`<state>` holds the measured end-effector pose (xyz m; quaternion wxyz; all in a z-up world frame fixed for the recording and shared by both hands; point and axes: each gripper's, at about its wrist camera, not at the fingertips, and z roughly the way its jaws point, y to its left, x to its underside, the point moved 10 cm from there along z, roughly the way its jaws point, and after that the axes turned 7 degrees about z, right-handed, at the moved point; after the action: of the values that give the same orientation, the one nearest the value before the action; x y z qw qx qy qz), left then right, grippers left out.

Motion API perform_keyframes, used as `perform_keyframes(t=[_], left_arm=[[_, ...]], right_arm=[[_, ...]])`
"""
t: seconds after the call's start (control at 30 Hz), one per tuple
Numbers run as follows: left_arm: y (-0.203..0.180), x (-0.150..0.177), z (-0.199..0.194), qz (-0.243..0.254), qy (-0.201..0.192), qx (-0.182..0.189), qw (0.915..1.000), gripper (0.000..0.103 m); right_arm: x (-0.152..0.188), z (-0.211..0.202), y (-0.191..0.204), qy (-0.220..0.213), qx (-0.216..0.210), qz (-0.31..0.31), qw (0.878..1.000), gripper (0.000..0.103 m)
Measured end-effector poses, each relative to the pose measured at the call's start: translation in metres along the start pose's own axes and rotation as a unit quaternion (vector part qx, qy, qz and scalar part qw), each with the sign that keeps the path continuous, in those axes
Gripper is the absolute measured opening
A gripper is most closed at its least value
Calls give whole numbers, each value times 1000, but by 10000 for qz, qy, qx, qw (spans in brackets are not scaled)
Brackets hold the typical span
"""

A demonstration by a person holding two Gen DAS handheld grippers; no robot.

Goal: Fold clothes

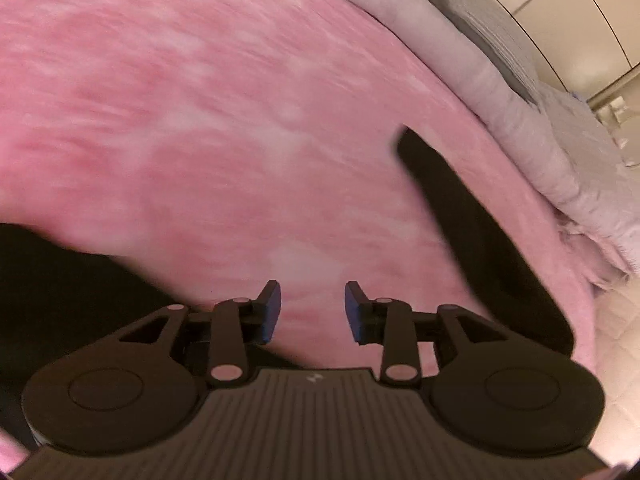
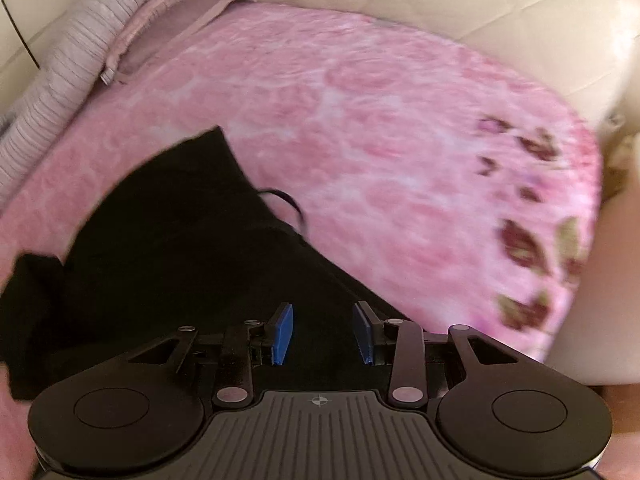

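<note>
A black garment lies on a pink fleece blanket. In the right wrist view it fills the lower left, with a thin black cord curling off its edge. My right gripper hovers over the garment's near edge, jaws apart, nothing between the blue pads. In the left wrist view the black garment shows as a strip on the right and a dark patch at lower left. My left gripper is open over bare pink blanket, its jaws holding nothing.
Folded pale grey and mauve bedding lies along the blanket's far edge, also seen as striped bedding. A cream quilted surface borders the blanket. Dark red flower prints mark the blanket's right end.
</note>
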<state>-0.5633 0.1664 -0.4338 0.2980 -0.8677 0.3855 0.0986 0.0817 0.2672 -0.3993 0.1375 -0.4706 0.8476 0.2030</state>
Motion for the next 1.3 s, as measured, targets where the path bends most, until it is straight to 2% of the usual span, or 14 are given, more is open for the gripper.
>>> perform_keyframes(t=[0.2,0.3,0.43,0.47,0.53,0.57,0.7,0.77,0.83,0.87,0.97,1.07,1.17,1.3], left_arm=[[-59,-41,73,-235,-61,361,9991,38],[-73,-67,109,-717,-204,554,9957,48],[-78,-83,158,-1416,-105,612,9880,48],[-81,-86,168,-1505,-113,619,9866,46],[-87,-91,179,-1476,-294,597,9868,21],[-90,-100,171,-1337,-512,554,9882,4],[-100,-155,110,-603,-1570,451,9847,3],[-93,-199,54,-210,-2325,319,9718,3],[-77,-235,10,249,-2735,-52,9615,3],[-64,-247,1,494,-2676,-361,9616,6],[-7,-255,4,1046,-2166,-1581,9577,31],[56,-233,14,779,-1609,-2740,9450,26],[90,-199,13,129,-1523,-2822,9471,27],[84,-153,14,-409,-1215,-2224,9665,28]], right_arm=[[-55,46,19,107,-253,-235,9993,40],[-81,65,25,164,-323,-314,9989,48],[-100,88,31,233,-404,-320,9984,56],[-101,94,33,264,-395,-315,9984,56],[-102,104,34,318,-345,-301,9984,56],[-102,107,34,338,-302,-282,9986,56],[-106,114,36,429,-320,-159,9984,56],[-111,112,38,406,-339,-128,9985,56],[-117,111,44,386,-406,-97,9984,56],[-118,109,47,372,-443,-90,9983,56],[-118,110,61,391,-555,-112,9976,56],[-115,114,71,385,-516,-188,9978,56],[-115,115,72,363,-462,-248,9980,56],[-121,109,70,259,-514,-349,9977,56]])
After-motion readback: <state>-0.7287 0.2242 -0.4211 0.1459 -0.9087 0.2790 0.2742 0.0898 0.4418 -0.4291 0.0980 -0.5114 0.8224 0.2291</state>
